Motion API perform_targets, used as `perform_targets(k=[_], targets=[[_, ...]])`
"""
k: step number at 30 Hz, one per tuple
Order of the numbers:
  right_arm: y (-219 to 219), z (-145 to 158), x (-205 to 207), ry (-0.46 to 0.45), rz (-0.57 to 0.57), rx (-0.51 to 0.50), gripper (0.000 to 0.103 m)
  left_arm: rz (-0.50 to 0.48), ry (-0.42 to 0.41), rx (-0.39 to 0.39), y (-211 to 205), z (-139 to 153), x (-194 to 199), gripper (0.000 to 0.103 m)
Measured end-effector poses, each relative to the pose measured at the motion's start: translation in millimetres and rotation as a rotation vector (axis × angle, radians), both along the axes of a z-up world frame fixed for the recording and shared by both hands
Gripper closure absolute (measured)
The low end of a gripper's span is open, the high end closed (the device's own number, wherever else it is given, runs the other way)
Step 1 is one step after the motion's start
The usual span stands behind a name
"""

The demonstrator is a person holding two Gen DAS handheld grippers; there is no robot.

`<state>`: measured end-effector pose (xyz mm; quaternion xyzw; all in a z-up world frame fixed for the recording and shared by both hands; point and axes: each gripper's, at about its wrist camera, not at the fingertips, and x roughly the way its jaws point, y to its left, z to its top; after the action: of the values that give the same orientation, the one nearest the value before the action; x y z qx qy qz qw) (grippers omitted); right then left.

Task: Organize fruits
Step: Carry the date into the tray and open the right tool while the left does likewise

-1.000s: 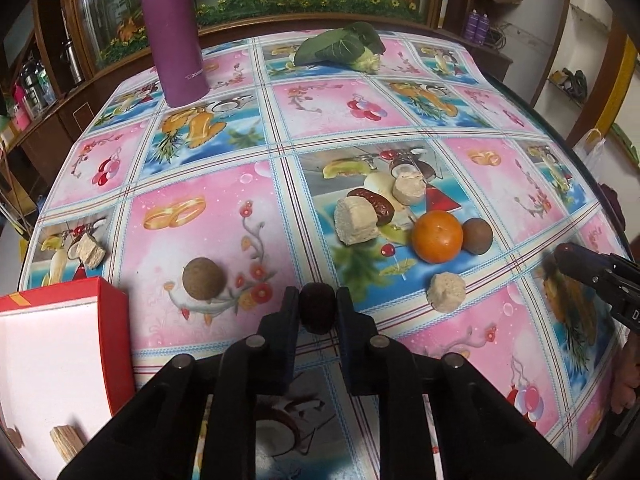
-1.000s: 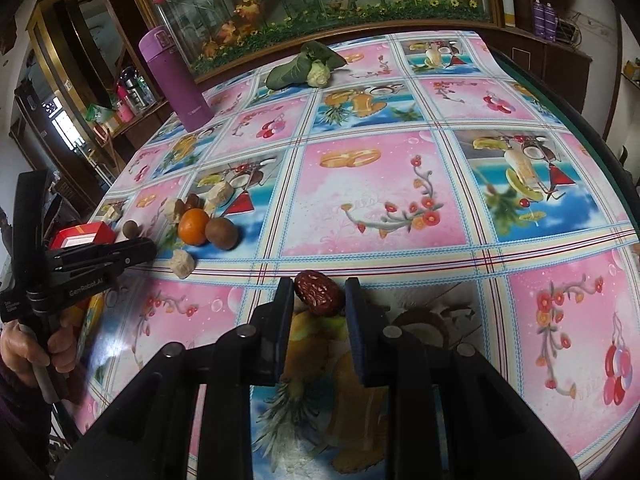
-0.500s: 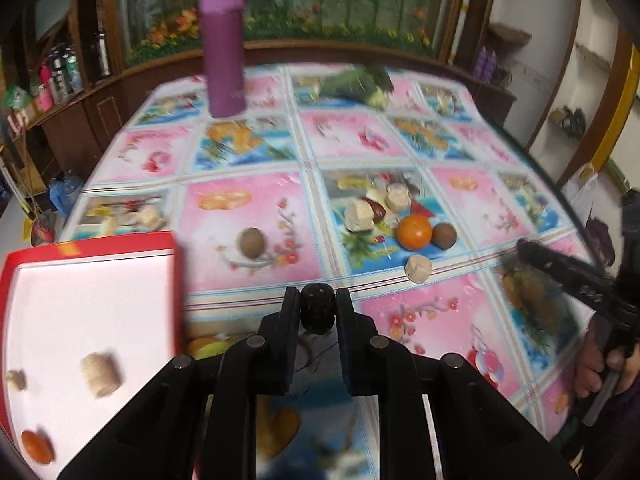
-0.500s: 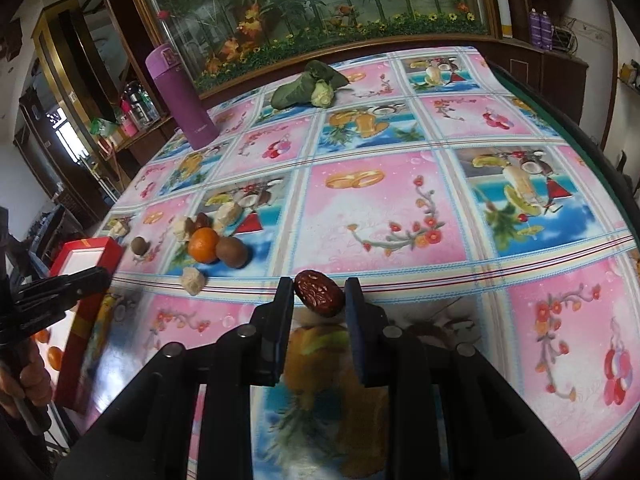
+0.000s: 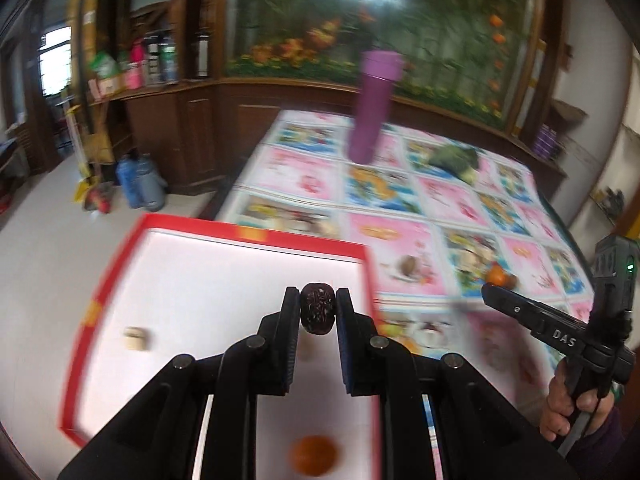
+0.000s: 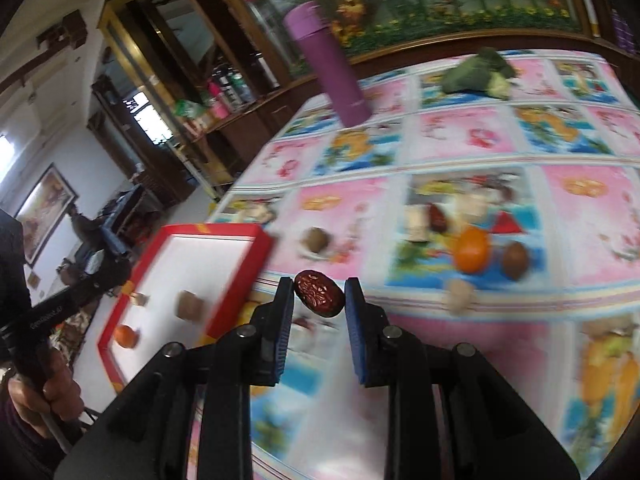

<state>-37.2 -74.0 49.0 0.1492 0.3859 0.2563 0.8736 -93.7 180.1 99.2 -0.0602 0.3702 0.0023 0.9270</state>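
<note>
The left claw [image 5: 317, 312] is clamped on a dark date [image 5: 317, 314], held above the white inside of a red box [image 5: 256, 236]. In the box lie an orange [image 5: 313, 454] and a pale chunk [image 5: 136, 338]. The right claw [image 6: 319, 296] grips a red date [image 6: 319, 293] above the patterned surface [image 6: 472, 140], just right of the box. On the surface beyond sit a second orange [image 6: 473, 250], two brown fruits, pale chunks, a purple flask [image 6: 334, 64] and leafy greens [image 6: 478, 72]
</note>
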Motion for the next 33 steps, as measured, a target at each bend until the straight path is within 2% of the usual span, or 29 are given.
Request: perform_targets(k=[7,11,14,18,20,33], targets=[[104.2,20.8,37.5,0.04,0.105,0.093,0.075,0.124,0.01,0.033,52.9,0.7,12.7,0.087],[155.3,22.9,54.1,0.076,0.117,0.059,0.075,0.17,0.049,0.048,68.7,-10.7,27.4,0.087],[175.3,6.8,55.9,0.11,0.15,0.012,0.075,0.19,0.107,0.066,72.1,-26.6,39.0,0.087],[175.9,-11.3,57.2,0.172,0.18,-0.035,0.075,0.208,0.146,0.079,69.7,-43.5,46.5,0.087],[176.9,-14.5,55.6,0.173,0.18,-0.067,0.075,0.216,0.159,0.082,69.3,-47.2,44.8,0.087],[188.4,-29.6,47.3,0.178,0.209,-0.119,0.075,0.257,0.251,0.122,67.2,-69.0,38.2,0.087]])
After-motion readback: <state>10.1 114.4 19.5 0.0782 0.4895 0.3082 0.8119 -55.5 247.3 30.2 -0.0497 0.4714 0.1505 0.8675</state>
